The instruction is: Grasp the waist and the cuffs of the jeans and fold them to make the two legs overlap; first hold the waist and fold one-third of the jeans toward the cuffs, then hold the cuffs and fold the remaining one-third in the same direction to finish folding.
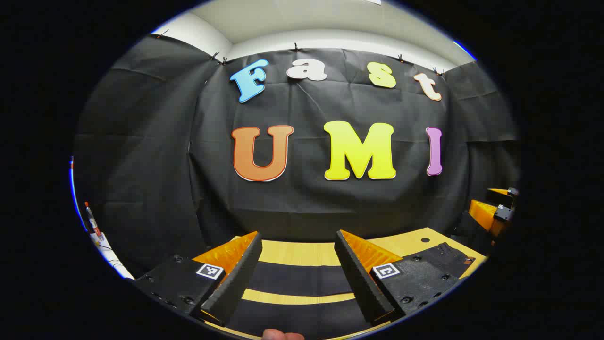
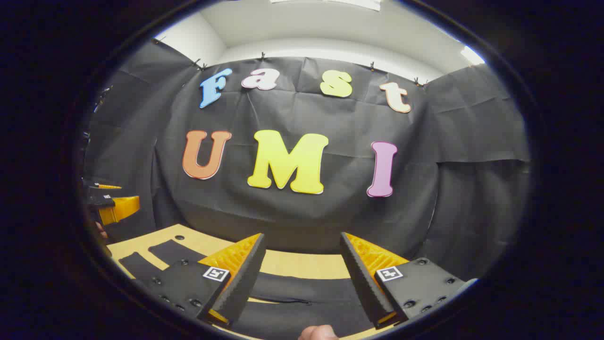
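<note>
Jeans [image 1: 302, 278] lie flat on the table [image 1: 302, 252], legs apart, unfolded. Left gripper [image 1: 298, 269] and right gripper [image 2: 302, 274] hover above, jaws wide, empty. Judged: leg-overlap step pending; next requires descending onto waist and cuffs.

Bright overhead light, sharp focus — edges bowed by fisheye.

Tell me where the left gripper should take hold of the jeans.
Likely from above, on the near edge of one leg of the jeans. The legs lie flat as two strips on the table, apart, straight ahead of the open left gripper.
</note>
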A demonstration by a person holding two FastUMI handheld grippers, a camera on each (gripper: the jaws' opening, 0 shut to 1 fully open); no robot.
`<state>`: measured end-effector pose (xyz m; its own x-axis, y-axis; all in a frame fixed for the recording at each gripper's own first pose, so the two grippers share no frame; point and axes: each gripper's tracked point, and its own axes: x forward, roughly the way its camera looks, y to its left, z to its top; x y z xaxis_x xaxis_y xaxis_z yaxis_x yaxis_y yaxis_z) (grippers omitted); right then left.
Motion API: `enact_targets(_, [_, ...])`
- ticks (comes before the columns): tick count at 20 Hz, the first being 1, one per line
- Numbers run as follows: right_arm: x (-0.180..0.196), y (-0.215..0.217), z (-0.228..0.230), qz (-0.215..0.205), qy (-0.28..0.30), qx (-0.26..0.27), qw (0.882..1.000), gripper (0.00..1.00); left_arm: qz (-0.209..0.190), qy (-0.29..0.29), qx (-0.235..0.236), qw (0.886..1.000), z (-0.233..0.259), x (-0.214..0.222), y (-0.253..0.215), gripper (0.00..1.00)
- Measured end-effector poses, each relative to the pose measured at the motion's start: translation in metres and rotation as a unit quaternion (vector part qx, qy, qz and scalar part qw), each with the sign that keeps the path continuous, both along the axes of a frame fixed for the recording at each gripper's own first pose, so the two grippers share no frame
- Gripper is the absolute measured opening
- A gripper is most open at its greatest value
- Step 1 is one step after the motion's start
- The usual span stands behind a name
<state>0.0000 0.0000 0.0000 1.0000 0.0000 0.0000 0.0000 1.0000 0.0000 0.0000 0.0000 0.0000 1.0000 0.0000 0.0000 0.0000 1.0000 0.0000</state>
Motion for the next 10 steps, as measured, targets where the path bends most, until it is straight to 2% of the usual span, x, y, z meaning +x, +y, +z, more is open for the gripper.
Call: enact_targets(10, [0.008, -0.014, -0.005, -0.015, 0.005, 0.004, 1.000, 0.97, -0.006, 0.007, 0.004, 1.000, -0.003, 0.004, -0.003, 0.99])
